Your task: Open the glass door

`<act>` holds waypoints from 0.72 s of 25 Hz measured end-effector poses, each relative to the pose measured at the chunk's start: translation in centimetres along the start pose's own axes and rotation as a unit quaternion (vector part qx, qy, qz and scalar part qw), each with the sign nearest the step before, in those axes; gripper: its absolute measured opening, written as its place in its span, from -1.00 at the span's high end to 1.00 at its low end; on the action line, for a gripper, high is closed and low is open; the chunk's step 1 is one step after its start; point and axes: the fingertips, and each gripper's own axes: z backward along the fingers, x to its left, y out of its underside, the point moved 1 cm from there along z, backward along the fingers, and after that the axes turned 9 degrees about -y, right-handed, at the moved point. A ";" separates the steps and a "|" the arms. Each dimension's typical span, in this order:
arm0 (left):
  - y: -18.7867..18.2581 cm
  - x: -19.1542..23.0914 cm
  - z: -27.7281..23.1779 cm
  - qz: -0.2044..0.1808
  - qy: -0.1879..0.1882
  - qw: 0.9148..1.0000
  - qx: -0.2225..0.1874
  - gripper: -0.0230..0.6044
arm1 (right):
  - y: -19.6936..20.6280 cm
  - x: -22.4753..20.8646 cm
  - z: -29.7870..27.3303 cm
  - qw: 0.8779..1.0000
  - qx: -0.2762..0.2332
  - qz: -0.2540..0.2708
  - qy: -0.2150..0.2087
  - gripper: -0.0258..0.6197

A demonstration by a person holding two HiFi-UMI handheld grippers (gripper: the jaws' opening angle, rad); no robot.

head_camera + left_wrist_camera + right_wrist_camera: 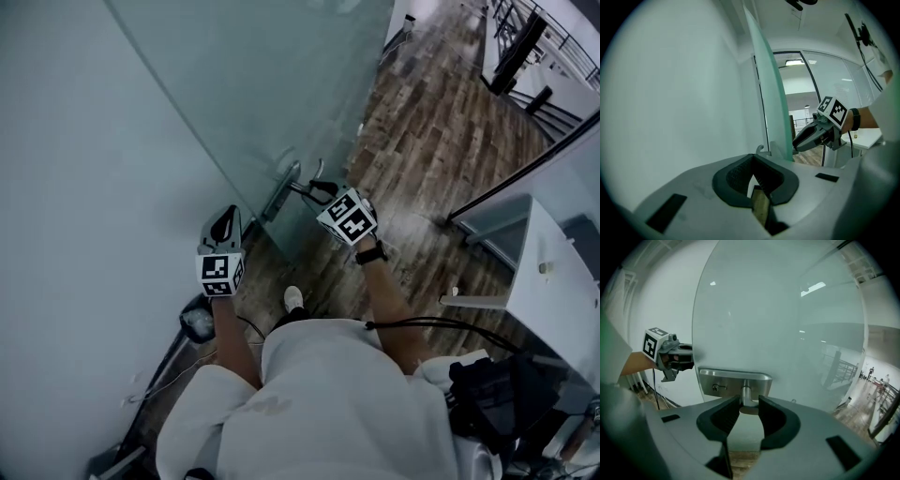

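Note:
The frosted glass door stands ajar, and the left gripper view shows its edge end-on. A metal lever handle sits on a steel lock plate. My right gripper is shut on the handle, with a jaw pressed against each side of it. To the left of the door's edge, beside the frosted wall, my left gripper is shut and holds nothing. Each gripper shows in the other's view: the right gripper and the left gripper.
A frosted wall fills the left side. Wooden floor runs beyond the door to a black railing. A white cabinet and a black bag stand at the right. A round black object and cables lie at the wall's foot.

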 end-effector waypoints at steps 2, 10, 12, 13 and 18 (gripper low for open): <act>0.4 1.0 0.9 0.003 -0.015 1.000 0.003 0.92 | -0.6 0.2 -0.7 1.000 -0.002 0.002 0.000 0.53; 2.2 5.9 2.9 0.010 -0.054 0.998 0.017 0.92 | -3.3 0.3 -4.7 1.000 -0.005 0.011 -0.005 0.55; 2.2 7.2 3.0 0.012 -0.060 0.998 0.015 0.92 | -4.2 0.1 -6.0 1.000 -0.006 0.014 -0.005 0.55; 2.2 7.8 3.1 0.012 -0.062 0.998 0.014 0.92 | -4.6 0.0 -6.5 1.000 -0.006 0.014 -0.005 0.55; 2.2 9.7 3.6 0.010 -0.064 0.998 0.015 0.92 | -6.4 -0.3 -9.1 1.000 -0.003 0.013 0.007 0.56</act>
